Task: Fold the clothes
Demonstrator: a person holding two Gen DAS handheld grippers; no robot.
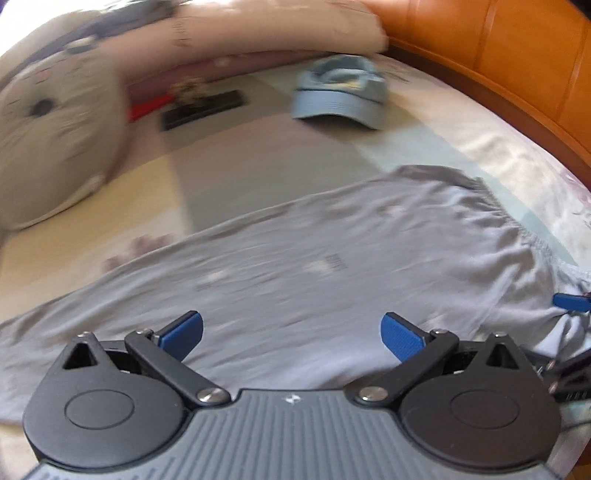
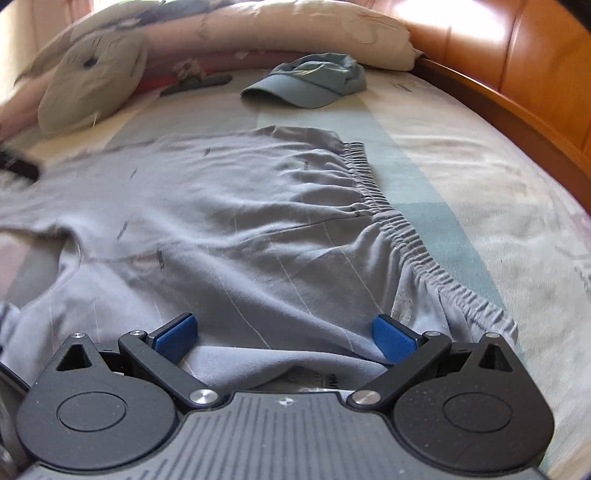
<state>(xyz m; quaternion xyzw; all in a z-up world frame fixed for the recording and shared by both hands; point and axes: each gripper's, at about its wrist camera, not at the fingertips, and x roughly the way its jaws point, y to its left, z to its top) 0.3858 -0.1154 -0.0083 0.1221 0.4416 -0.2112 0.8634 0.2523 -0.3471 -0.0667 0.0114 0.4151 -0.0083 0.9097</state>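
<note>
On the bed [image 2: 461,177], grey shorts [image 2: 240,221] lie crosswise, waistband [image 2: 388,218] right

Daylight pours in from about twelve o'clock, glaring off the wooden headboard [image 2: 480,40] and whitening the pillows [image 2: 295,33]. The left wrist view is smeared by motion blur throughout; the right is sharper, blurring toward nine o'clock. Fisheye bends both edges.
</note>
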